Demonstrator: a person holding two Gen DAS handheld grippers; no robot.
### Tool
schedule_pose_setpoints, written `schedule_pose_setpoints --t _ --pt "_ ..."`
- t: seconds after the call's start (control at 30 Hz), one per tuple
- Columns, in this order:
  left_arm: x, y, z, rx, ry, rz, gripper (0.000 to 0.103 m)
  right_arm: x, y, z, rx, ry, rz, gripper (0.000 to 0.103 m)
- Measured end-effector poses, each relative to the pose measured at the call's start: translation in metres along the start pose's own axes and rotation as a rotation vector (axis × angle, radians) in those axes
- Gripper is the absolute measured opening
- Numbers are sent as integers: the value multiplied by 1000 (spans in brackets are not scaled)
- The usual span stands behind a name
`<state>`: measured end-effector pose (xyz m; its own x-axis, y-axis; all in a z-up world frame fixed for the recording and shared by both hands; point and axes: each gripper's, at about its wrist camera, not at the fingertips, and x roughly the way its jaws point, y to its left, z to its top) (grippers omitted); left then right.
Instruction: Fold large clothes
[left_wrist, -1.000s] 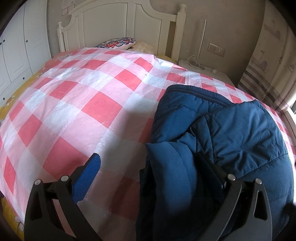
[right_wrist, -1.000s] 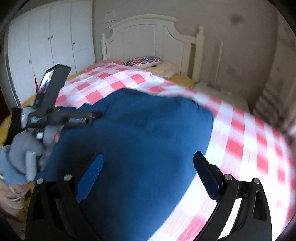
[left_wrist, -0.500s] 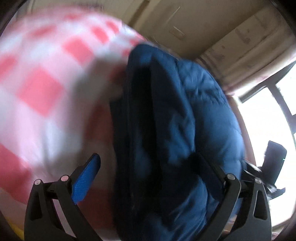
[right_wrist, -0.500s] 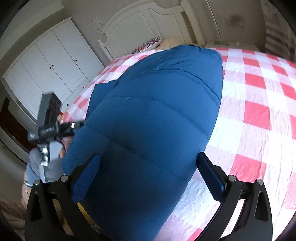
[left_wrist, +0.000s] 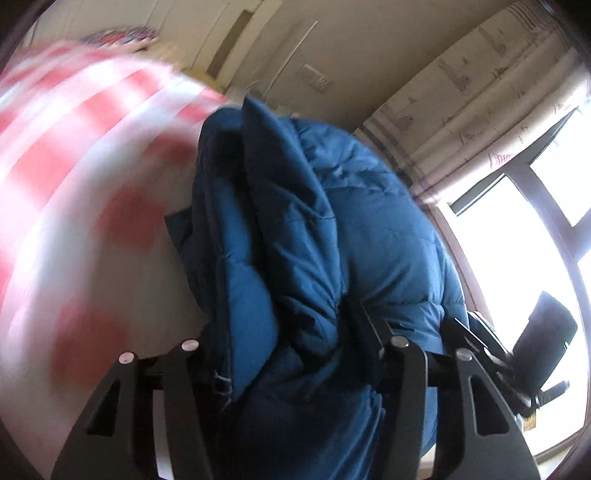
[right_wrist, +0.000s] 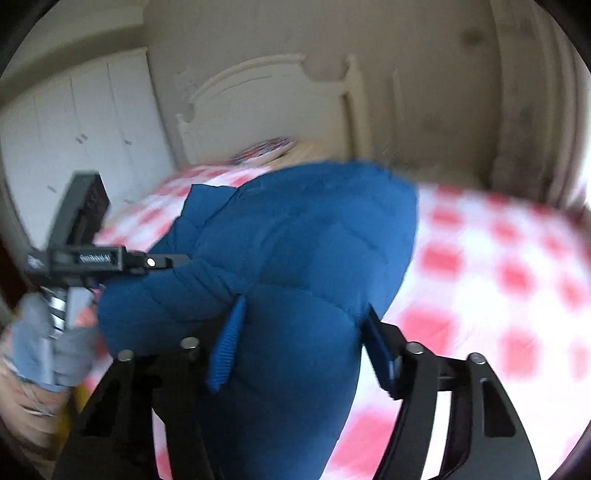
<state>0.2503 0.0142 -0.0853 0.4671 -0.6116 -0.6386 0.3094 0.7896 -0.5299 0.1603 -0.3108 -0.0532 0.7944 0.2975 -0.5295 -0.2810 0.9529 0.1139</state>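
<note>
A blue puffer jacket (left_wrist: 314, 229) lies bunched and folded on the bed with the red-and-white checked cover (left_wrist: 74, 177). My left gripper (left_wrist: 288, 354) is shut on a thick bundle of the jacket's near edge; its left pad is hidden in the fabric. In the right wrist view the jacket (right_wrist: 303, 251) fills the middle. My right gripper (right_wrist: 299, 343) is shut on the jacket's near end, its blue pads pressing both sides. The left gripper (right_wrist: 110, 258) and the gloved hand that holds it show at the left, at the jacket's other side.
A white headboard (right_wrist: 266, 107) and a patterned pillow (right_wrist: 266, 147) are at the bed's far end. White wardrobes (right_wrist: 74, 140) stand left of the bed. A curtain (left_wrist: 461, 107) and a bright window (left_wrist: 524, 258) are on the right. Both views are motion-blurred.
Both grippers have closed from wide open onto the jacket's near edge. The left wrist view has swung right toward the window. The jacket is now bunched between the jaws.
</note>
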Motion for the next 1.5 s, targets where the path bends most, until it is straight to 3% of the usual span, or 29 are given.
schedule_pose_setpoints --t 0.07,0.13,0.2,0.27,0.3,0.37,0.43,0.5,0.63,0.7,0.87,1.0,1.5 --pt "28 -14 27 6 -20 -9 53 8 -27 24 -21 -12 -81 54" --pt "63 -21 53 -12 -19 -15 52 21 -56 43 -8 9 -125 38" --pt "102 -27 67 -20 -12 29 57 36 -78 55 16 60 -115 39" --pt "118 -23 68 -84 -13 34 73 37 -90 54 56 86 -129 40" --pt "118 -21 65 -118 -32 59 78 34 -91 54 75 93 -136 55" --pt "108 -23 57 -99 -84 144 91 18 -89 44 123 91 -82 97" --pt "83 -42 44 -6 -192 305 94 -1 -76 30 136 49 -59 99" --pt "52 -62 26 59 -301 403 99 -21 -65 18 134 -10 -82 99" --pt "-1 -108 -11 170 -460 494 101 -68 -34 1 149 -163 -158 99" --pt "-24 -130 -27 230 -526 499 101 -89 -16 -6 131 -223 -219 99" --pt "-51 -175 -56 349 -623 526 101 -114 21 -4 -6 -252 -360 99" --pt "-66 -191 -64 384 -609 460 101 -126 32 0 -27 -277 -353 99" --pt "-75 -178 -69 365 -602 476 101 -126 45 0 -39 -287 -335 99"
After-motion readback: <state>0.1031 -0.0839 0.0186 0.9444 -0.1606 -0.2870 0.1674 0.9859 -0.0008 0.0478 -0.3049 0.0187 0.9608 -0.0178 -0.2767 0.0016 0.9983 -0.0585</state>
